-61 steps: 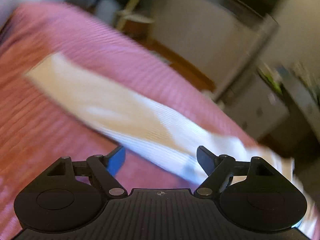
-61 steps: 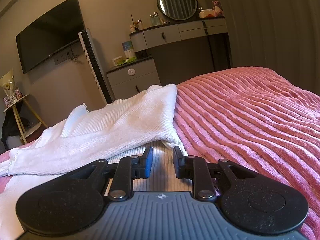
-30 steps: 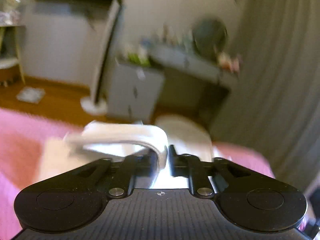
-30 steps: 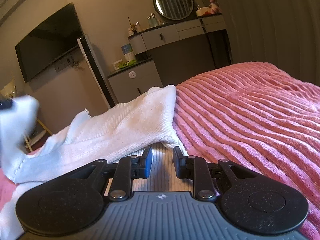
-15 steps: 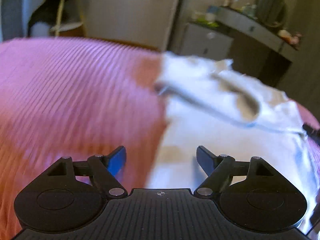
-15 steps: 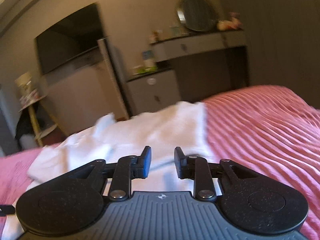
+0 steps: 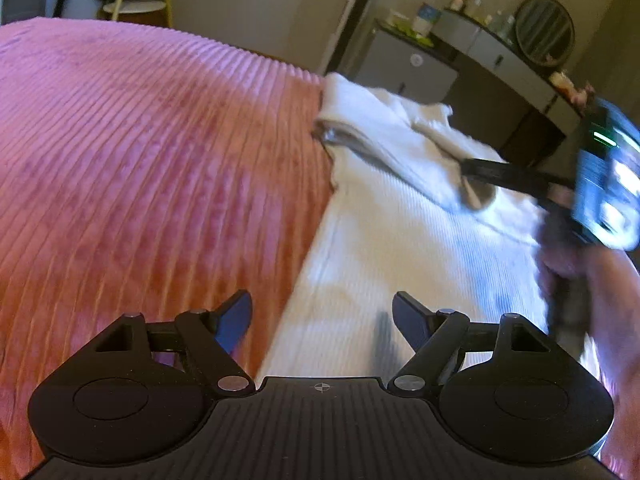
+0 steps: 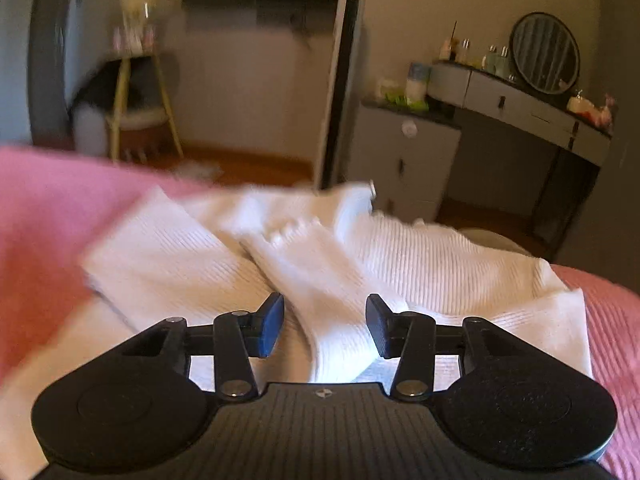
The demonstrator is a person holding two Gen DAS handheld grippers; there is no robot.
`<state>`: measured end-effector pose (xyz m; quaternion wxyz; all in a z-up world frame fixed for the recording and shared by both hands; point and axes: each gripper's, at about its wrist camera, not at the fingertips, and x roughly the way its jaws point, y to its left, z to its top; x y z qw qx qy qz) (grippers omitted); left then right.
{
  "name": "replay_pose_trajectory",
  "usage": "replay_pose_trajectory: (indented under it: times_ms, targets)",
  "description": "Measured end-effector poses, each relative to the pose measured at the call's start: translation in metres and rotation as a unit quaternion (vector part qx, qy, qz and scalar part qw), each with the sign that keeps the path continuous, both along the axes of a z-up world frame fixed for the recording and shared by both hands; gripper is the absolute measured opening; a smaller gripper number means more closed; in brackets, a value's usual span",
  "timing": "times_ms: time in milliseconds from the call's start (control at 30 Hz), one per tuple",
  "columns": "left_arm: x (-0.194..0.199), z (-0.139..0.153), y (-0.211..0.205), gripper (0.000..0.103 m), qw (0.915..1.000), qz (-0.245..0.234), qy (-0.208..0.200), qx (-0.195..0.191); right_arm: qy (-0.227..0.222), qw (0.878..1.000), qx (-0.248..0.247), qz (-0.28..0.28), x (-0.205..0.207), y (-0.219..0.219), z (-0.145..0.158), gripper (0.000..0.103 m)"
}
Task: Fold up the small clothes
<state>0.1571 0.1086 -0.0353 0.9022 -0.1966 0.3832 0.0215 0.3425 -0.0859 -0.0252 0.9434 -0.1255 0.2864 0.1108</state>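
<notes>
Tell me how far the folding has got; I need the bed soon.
Done: one sleeve of the white garment already lies folded across its body on the pink blanket. In hand: nothing. The left gripper is open over the garment's edge; the right gripper has just been opening, cloth lying loose between its fingers. Left: the remaining folds; the garment is spread wide, not a compact bundle.

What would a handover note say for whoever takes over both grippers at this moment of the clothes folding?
Left gripper: open, empty, over the left edge of the white ribbed knit garment.
Right gripper: jaws have just been opening, nothing pinched; a folded-in strip of the garment runs between its fingers.
Garment lies on the pink ribbed blanket.
Done: both side parts folded onto the middle.
Left: probably the final folds; outline partly blurred.
</notes>
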Motion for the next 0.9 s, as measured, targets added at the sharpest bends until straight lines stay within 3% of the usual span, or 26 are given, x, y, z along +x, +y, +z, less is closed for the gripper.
replay_pose_trajectory:
  times_ms: [100, 167, 233, 300, 367, 433, 567, 667, 700, 767, 900]
  targets:
    - [-0.006, -0.003, -0.005, 0.082, 0.9999, -0.014, 0.001, 0.01, -0.008, 0.999, -0.038, 0.001, 0.005, 0.004, -0.009, 0.007]
    - [-0.01, -0.005, -0.006, 0.082, 0.9997, -0.017, -0.003, 0.016, -0.027, 0.999, -0.01, -0.018, -0.001, -0.007, 0.002, 0.007]
    - [-0.009, -0.007, -0.008, 0.081, 0.9996, -0.017, -0.003, 0.02, -0.047, 0.992, 0.098, -0.061, -0.008, -0.045, 0.018, 0.007]
    - [-0.01, -0.007, -0.009, 0.081, 0.9996, -0.016, -0.007, 0.022, -0.046, 0.979, 0.175, -0.098, -0.012, -0.078, 0.023, 0.007]
    - [-0.011, -0.008, -0.011, 0.081, 0.9994, -0.019, -0.008, 0.029, -0.039, 0.969, 0.209, -0.127, -0.016, -0.104, 0.017, 0.018]
    - [-0.012, -0.009, -0.013, 0.081, 0.9992, -0.019, -0.007, 0.034, -0.003, 0.956, 0.246, -0.161, -0.015, -0.131, 0.003, 0.038]
    - [-0.014, -0.007, -0.017, 0.081, 0.9991, -0.017, -0.006, 0.038, 0.055, 0.932, 0.316, -0.168, -0.014, -0.162, -0.019, 0.039]
    - [-0.016, -0.007, -0.019, 0.081, 0.9992, -0.017, -0.004, 0.037, 0.066, 0.907, 0.377, -0.178, -0.011, -0.174, -0.023, 0.038]
    - [-0.017, -0.006, -0.019, 0.081, 0.9991, -0.018, -0.004, 0.037, 0.065, 0.904, 0.38, -0.187, -0.01, -0.175, -0.022, 0.038]
    - [-0.019, -0.007, -0.021, 0.081, 0.999, -0.021, -0.006, 0.039, 0.065, 0.907, 0.361, -0.207, -0.005, -0.172, -0.02, 0.037]
    - [-0.021, -0.008, -0.024, 0.081, 0.9986, -0.026, -0.006, 0.045, 0.034, 0.931, 0.285, -0.224, -0.007, -0.163, -0.01, 0.032]
